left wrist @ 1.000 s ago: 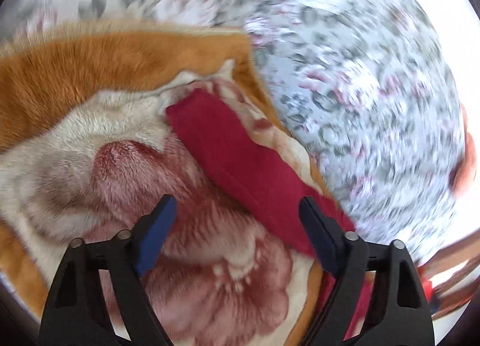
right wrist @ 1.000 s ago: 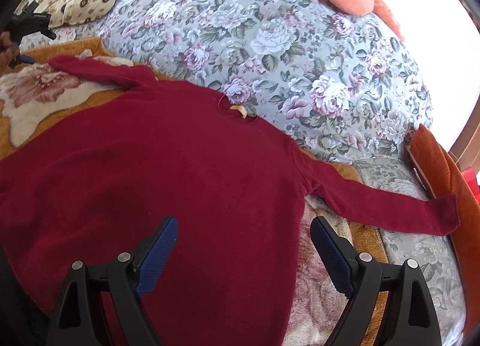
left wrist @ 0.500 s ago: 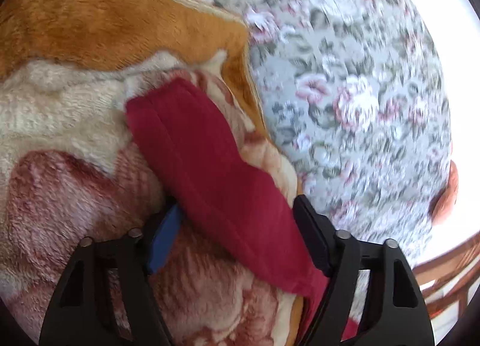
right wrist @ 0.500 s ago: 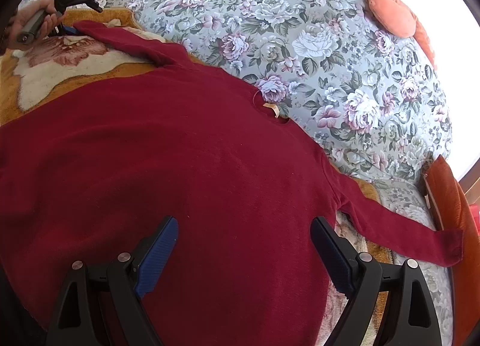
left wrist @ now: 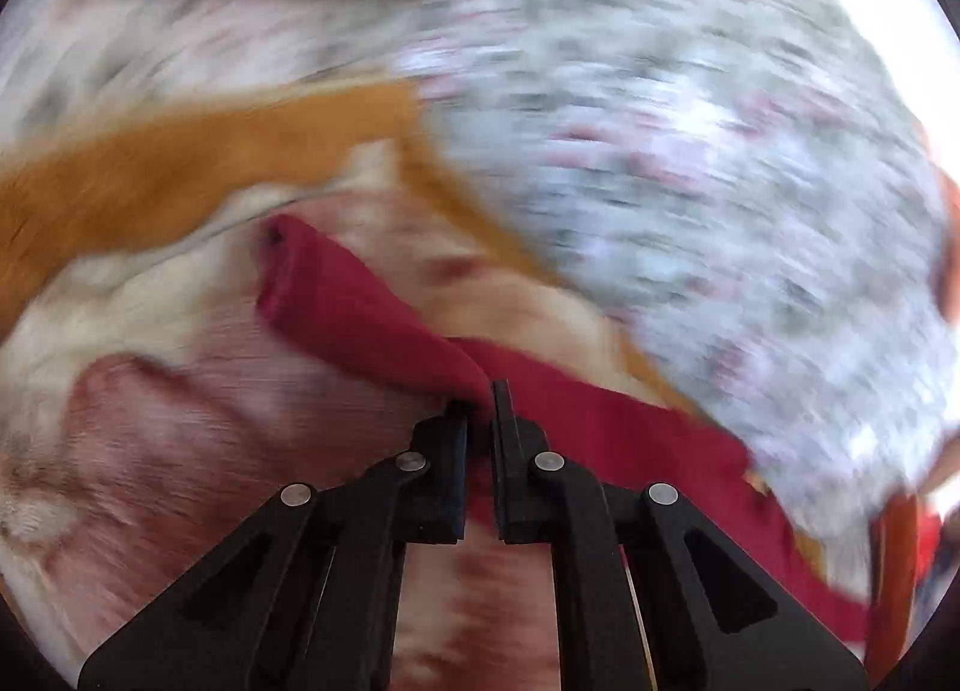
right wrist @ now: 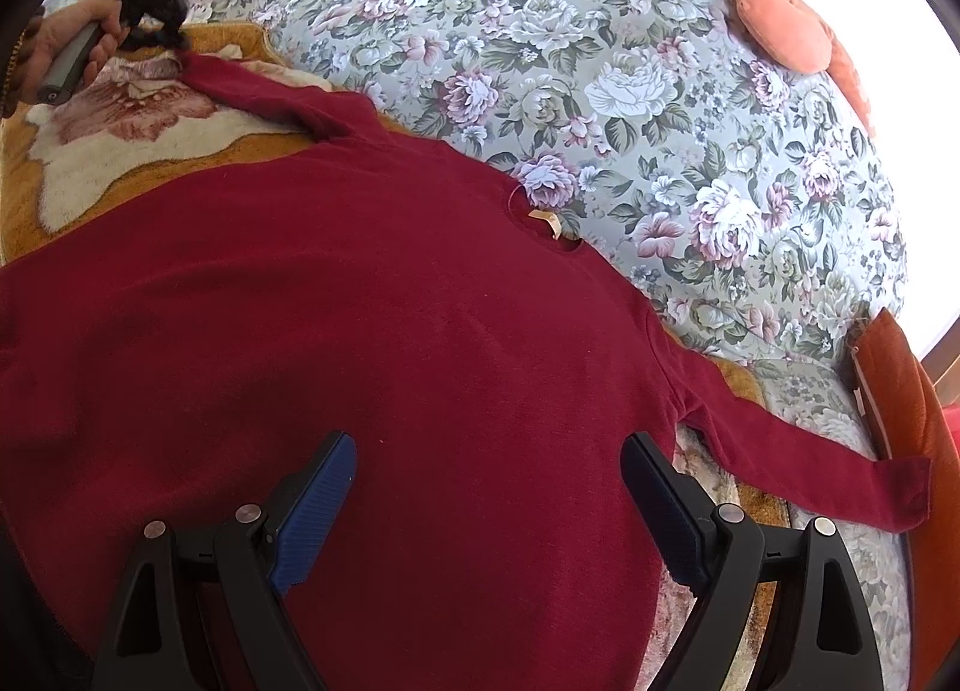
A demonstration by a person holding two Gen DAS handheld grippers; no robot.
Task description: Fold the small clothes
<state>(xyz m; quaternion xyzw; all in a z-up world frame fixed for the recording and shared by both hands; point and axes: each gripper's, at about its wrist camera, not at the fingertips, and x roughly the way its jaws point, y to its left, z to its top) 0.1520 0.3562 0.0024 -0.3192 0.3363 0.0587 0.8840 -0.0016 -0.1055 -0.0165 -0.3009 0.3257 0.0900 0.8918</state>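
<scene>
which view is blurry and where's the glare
Left wrist view: heavy motion smear over the floral bedspread and blanket, only the left gripper and pinched red sleeve fairly sharp. Right wrist view: crisp, red sweater clear, white blowout at the upper right edge.

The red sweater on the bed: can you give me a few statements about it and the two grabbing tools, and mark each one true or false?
1. The left gripper has its fingers shut on a sleeve of the red sweater. True; they have just been closing, with the sleeve between them.
2. The right gripper is clamped on the sweater's body. False: its fingers stand wide open above the fabric.
3. The sweater is already folded into a neat square. False: it lies spread out, both sleeves stretched sideways.
4. A small tan label shows at the neck opening. True.
5. The sweater lies partly on an orange blanket with a flower pattern. True.
</scene>
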